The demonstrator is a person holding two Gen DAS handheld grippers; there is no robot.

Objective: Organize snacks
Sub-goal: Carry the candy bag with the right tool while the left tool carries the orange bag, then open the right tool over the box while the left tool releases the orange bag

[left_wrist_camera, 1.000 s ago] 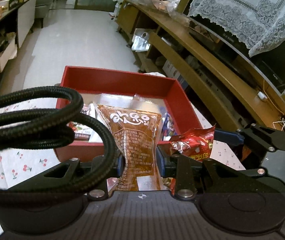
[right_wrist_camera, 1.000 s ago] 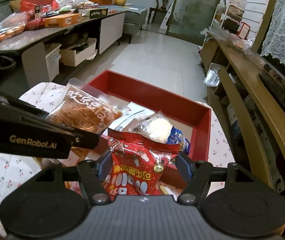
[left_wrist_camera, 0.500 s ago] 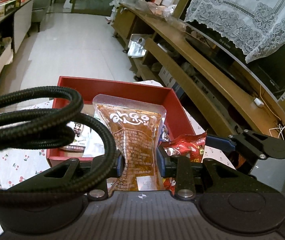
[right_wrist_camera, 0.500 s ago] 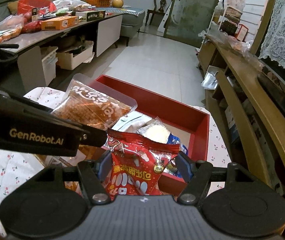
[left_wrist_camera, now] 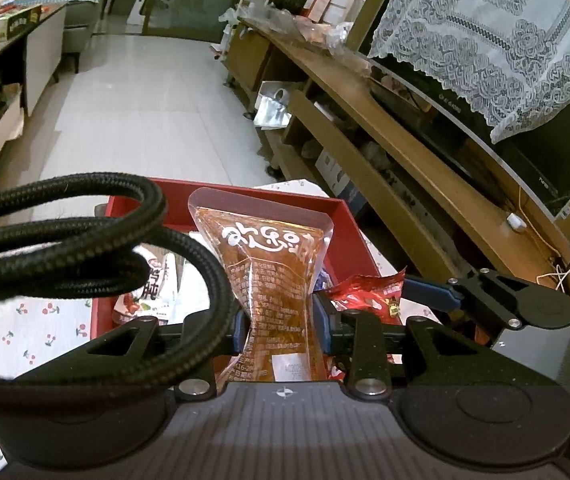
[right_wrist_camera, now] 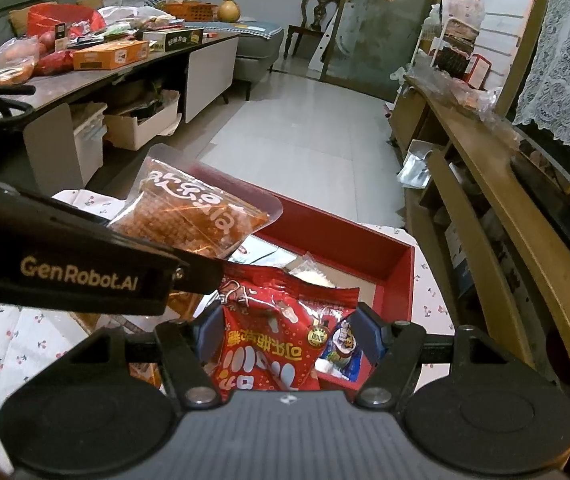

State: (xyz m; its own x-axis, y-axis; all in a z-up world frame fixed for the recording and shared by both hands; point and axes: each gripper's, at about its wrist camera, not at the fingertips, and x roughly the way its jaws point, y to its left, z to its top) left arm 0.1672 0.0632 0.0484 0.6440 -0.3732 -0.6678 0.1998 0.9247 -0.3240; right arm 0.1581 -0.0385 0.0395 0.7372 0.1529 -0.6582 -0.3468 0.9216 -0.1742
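My left gripper (left_wrist_camera: 281, 326) is shut on an orange-brown snack pouch (left_wrist_camera: 269, 264) with white lettering and holds it upright above the near edge of a red box (left_wrist_camera: 349, 224). The pouch also shows in the right wrist view (right_wrist_camera: 197, 216). My right gripper (right_wrist_camera: 289, 334) is shut on a red snack bag (right_wrist_camera: 273, 344) and holds it above the near right part of the red box (right_wrist_camera: 397, 276). The red bag also shows in the left wrist view (left_wrist_camera: 365, 292). Several snack packets (right_wrist_camera: 309, 272) lie inside the box.
The box sits on a white cloth with a cherry print (left_wrist_camera: 29, 320). A long wooden TV stand (right_wrist_camera: 497, 208) runs along the right. A low table with boxes and bags (right_wrist_camera: 97, 56) stands at the left. A black cable (left_wrist_camera: 85, 240) loops across the left wrist view.
Both grippers have risen and drawn back with their packets; the red box now looks lower and farther in both views. Both grips are unchanged.
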